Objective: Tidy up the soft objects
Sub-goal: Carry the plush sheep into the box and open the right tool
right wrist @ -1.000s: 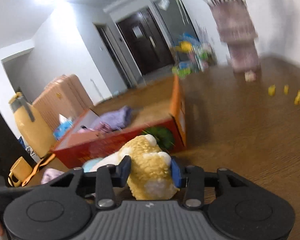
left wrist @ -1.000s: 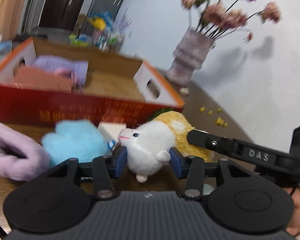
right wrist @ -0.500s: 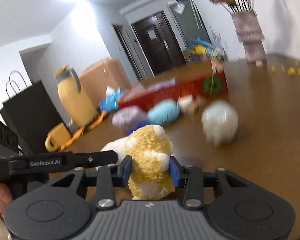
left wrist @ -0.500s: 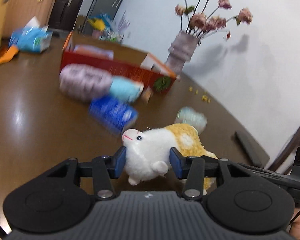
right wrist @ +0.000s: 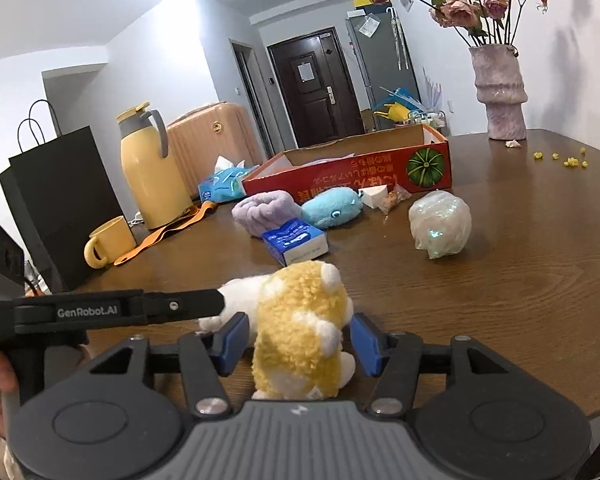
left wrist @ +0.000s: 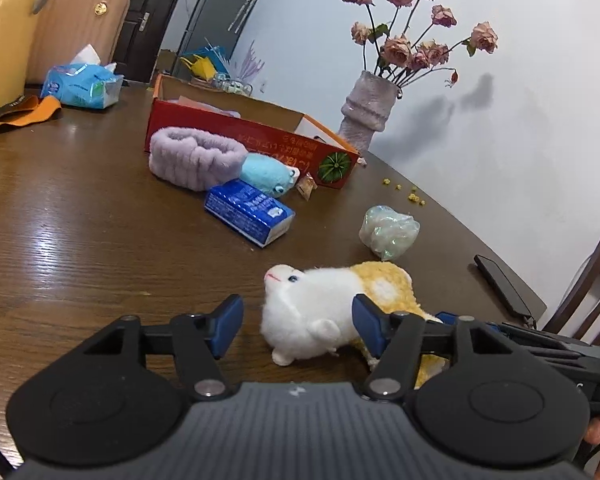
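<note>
Clearly, plush hamster (left wrist: 332, 312) lies crosswise, snout toward red box (left wrist: 260, 136).

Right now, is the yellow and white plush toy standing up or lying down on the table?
Lying down. The plush toy rests on its side on the table, nose angled up, feet sticking out sideways.

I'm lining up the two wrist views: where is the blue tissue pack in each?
Left wrist: blue tissue pack sits centre, just left of middle, before the purple band.
Right wrist: blue tissue pack sits centre, beyond the plush.
Shared landmark: red box behind it.
</note>
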Demonstrator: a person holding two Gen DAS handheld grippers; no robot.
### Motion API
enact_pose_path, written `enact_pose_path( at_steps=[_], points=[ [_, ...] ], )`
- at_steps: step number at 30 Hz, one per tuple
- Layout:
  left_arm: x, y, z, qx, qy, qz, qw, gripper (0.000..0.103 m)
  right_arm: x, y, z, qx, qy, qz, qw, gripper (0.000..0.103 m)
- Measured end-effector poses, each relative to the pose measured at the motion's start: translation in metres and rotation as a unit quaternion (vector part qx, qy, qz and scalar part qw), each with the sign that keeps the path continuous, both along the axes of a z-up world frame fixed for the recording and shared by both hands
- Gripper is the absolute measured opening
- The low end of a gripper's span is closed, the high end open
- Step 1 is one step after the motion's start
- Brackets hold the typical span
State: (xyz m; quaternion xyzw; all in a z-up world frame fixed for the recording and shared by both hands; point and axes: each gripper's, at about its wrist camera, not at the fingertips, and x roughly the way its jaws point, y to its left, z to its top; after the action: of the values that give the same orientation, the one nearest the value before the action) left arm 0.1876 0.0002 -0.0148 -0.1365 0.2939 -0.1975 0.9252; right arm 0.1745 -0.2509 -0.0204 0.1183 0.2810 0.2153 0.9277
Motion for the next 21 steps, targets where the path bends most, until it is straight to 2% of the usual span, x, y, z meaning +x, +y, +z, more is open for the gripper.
enact_pose_path(
  at_steps=[3,4,5,6,10,12,14,17,19,21],
  points=[
    [0.006,-0.001,-0.006,0.003,0.012,-0.004,0.9999,0.063,0.003,0.003,-0.003,-0.001,0.006,0.006,1.000,0.055],
    [0.008,-0.001,-0.008,0.003,0.014,-0.005,0.9999,0.058,0.005,0.003,-0.005,-0.002,0.011,0.006,1.000,0.051],
    [0.009,-0.001,-0.009,-0.003,0.013,-0.013,0.9998,0.045,0.007,0.003,-0.007,-0.001,0.016,0.008,1.000,0.043],
    [0.010,0.000,-0.009,-0.011,0.014,-0.025,0.9995,0.042,0.010,0.003,-0.008,0.000,0.022,0.014,1.000,0.042],
    [0.019,-0.002,0.000,-0.011,0.009,-0.024,0.9996,0.040,0.017,0.002,-0.002,0.000,0.022,0.018,1.000,0.039],
    [0.031,-0.003,0.015,-0.016,-0.012,-0.030,0.9994,0.040,0.026,-0.001,0.010,0.008,0.006,0.016,1.000,0.038],
    [0.057,-0.003,0.037,-0.023,-0.036,-0.039,0.9983,0.040,0.045,-0.008,0.029,0.010,-0.019,0.018,1.000,0.038],
    [0.126,-0.008,0.074,-0.026,-0.054,-0.053,0.9968,0.040,0.100,-0.014,0.061,-0.012,-0.061,0.021,0.998,0.037],
    [0.183,-0.018,0.097,-0.015,-0.072,-0.058,0.9956,0.041,0.153,-0.020,0.081,-0.021,-0.078,0.014,0.997,0.037],
    [0.237,-0.028,0.108,-0.006,-0.073,-0.056,0.9957,0.042,0.217,-0.027,0.094,-0.017,-0.069,0.006,0.997,0.037]
  ],
)
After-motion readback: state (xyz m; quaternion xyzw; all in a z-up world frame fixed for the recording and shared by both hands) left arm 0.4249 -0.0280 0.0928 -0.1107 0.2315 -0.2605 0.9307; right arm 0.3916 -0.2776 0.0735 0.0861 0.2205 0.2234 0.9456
